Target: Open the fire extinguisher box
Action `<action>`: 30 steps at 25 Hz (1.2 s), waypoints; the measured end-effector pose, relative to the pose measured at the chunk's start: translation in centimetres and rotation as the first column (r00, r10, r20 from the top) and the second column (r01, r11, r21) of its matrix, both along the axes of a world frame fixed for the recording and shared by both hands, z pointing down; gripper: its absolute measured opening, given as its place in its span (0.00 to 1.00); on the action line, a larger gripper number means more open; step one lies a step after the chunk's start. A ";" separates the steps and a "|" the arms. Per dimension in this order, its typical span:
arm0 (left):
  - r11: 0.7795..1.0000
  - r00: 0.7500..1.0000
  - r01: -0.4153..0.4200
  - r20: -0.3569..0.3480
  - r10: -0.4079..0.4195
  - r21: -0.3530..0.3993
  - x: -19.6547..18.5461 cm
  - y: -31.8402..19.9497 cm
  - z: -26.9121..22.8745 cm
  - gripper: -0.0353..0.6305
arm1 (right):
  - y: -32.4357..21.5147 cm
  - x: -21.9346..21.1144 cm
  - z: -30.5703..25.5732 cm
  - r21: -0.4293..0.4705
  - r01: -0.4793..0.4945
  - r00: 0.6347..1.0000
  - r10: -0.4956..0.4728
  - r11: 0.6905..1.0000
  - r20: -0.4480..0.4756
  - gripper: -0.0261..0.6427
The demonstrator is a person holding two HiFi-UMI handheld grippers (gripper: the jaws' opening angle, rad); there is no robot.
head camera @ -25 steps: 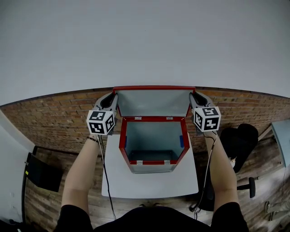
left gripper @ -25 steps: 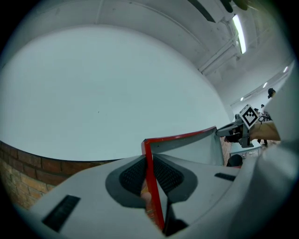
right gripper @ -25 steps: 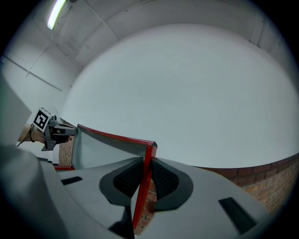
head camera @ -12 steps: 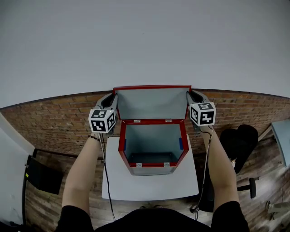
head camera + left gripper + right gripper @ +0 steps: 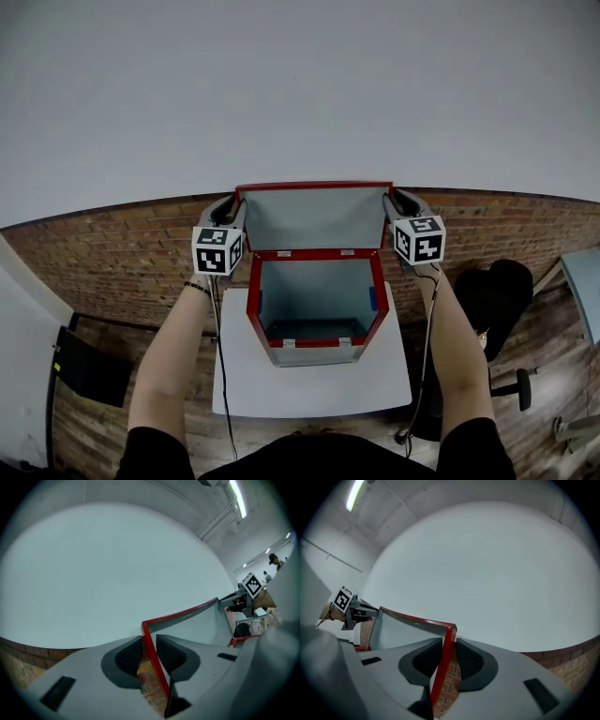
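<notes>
The left gripper [image 5: 234,206] sits level at the left edge of the raised lid [image 5: 314,217]. In the left gripper view that red edge runs up between the gripper's pads [image 5: 129,656]. The jaws have just been opening: a slit of brick shows beside the edge, so the pads frame the lid rather than clamp it.

At the centre, the fire extinguisher box [image 5: 314,254] stands on the white worktop [image 5: 309,380], its mouth facing up and its grey inside apparently empty. The lid stands upright behind the mouth, much as it did a second ago, while both grippers have crept slightly inward.

The right gripper [image 5: 394,202] mirrors the left at the lid's right edge. In the right gripper view the red edge passes between the jaws of this gripper [image 5: 449,644], which have also just been opening, with a gap on the outer side.

Judging by this, the opening itself is done. Both grips are being slackened, and what remains is to see whether the lid stays up once the grippers draw away.
</notes>
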State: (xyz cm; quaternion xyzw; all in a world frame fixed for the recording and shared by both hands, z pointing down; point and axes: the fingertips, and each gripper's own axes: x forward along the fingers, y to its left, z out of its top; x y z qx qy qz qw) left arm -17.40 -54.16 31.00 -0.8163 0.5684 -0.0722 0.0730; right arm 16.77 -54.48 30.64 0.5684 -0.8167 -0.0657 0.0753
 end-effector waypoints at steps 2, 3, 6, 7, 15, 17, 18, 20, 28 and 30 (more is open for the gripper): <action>1.000 1.000 0.003 -0.004 -0.003 0.005 -0.4 0.6 -0.2 0.27 | 0.8 0.5 -0.4 0.016 0.001 1.000 -0.001 1.000 0.007 0.18; 1.000 1.000 -0.002 -0.013 0.002 0.004 -0.7 1.0 -0.2 0.28 | 1.2 0.9 -0.6 0.021 0.000 1.000 -0.001 1.000 0.016 0.18; 1.000 0.999 -0.029 -0.043 0.029 0.002 -1.3 2.5 -0.1 0.34 | 2.9 2.2 -1.0 0.032 -0.005 0.999 0.004 0.999 0.046 0.18; 0.999 0.998 -0.034 -0.055 0.034 0.009 -1.6 3.1 -0.2 0.34 | 3.7 2.4 -1.1 0.037 -0.006 0.999 0.004 0.999 0.052 0.18; 0.982 0.985 -0.127 -0.103 0.142 0.137 1.0 11.7 -3.1 0.32 | 12.2 -1.9 -2.9 0.128 0.128 0.990 -0.135 0.984 0.047 0.18; 0.973 0.978 -0.163 -0.100 0.181 0.165 2.3 14.0 -3.5 0.27 | 14.3 -3.3 -3.3 0.143 0.164 0.984 -0.173 0.976 0.048 0.18; 0.968 0.975 -0.179 -0.102 0.198 0.176 2.9 15.0 -3.7 0.25 | 15.3 -4.0 -3.4 0.147 0.182 0.980 -0.191 0.972 0.051 0.18; 0.959 0.967 -0.206 -0.110 0.230 0.192 3.8 16.9 -3.9 0.23 | 17.2 -5.2 -3.6 0.152 0.214 0.972 -0.226 0.965 0.060 0.16; 0.932 0.936 -0.283 -0.147 0.320 0.227 6.9 23.9 -3.3 0.17 | 22.3 -6.8 -2.8 0.152 0.235 0.955 -0.257 0.960 0.149 0.08; 0.930 0.933 -0.286 -0.154 0.326 0.231 7.3 25.1 -3.0 0.14 | 23.3 -7.0 -2.1 0.147 0.240 0.952 -0.262 0.960 0.159 0.07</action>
